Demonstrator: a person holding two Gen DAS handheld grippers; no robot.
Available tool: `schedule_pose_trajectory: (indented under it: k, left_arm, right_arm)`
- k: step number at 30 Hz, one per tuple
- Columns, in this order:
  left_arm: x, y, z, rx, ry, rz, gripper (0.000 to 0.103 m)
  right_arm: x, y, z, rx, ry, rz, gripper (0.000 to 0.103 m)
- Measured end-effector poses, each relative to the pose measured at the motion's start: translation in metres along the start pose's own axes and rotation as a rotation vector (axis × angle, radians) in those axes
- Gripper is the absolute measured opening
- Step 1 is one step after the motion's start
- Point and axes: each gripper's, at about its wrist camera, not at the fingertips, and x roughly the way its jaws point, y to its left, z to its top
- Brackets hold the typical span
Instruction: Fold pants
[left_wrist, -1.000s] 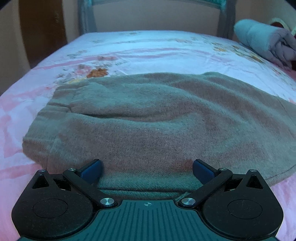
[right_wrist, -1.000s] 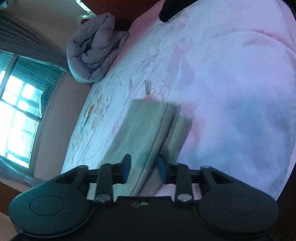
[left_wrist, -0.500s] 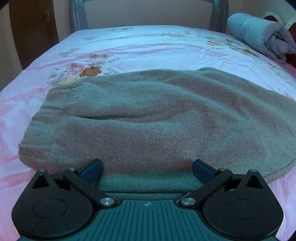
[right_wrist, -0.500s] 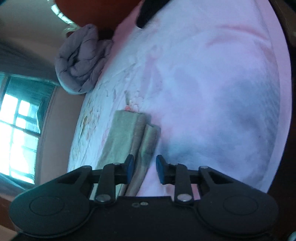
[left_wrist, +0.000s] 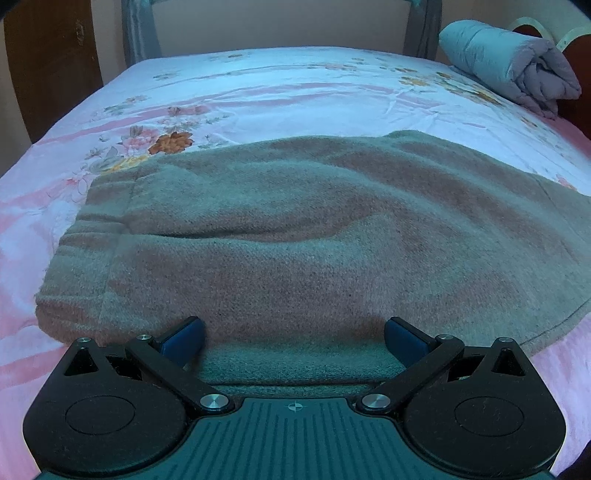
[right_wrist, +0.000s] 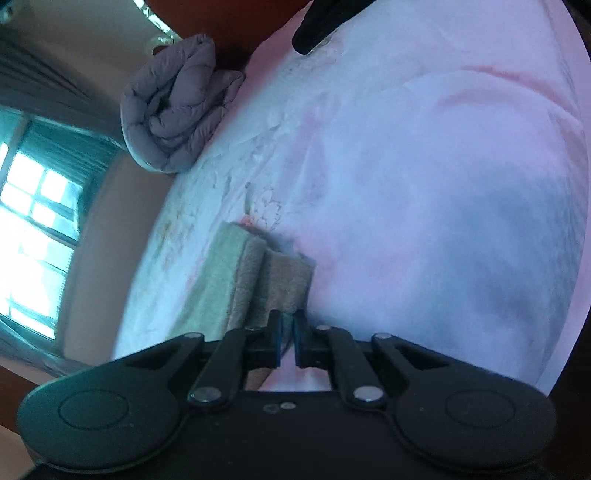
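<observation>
Pants (left_wrist: 303, 229) lying folded lengthwise on the floral bed (left_wrist: 280, 92), left tool (left_wrist: 293, 332) spreading wide over the near edge, right tool (right_wrist: 287, 326) pinching the leg cuff.

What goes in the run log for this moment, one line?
left tongs: open over pants | right tongs: shut on pants edge | pants flat on bed
</observation>
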Motion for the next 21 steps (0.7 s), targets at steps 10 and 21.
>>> schedule_pose_trajectory:
  k: [10,21]
  left_arm:
    - [0.0,-0.001,-0.002,-0.006,-0.008,0.004,0.103]
    - [0.0,0.001,-0.003,-0.011,-0.017,-0.001,0.103]
  right_arm:
    - [-0.014,0.024,-0.006,0.047,0.009,0.067,0.009]
    - [0.008,0.06,-0.007,-0.009,0.095,-0.032,0.0]
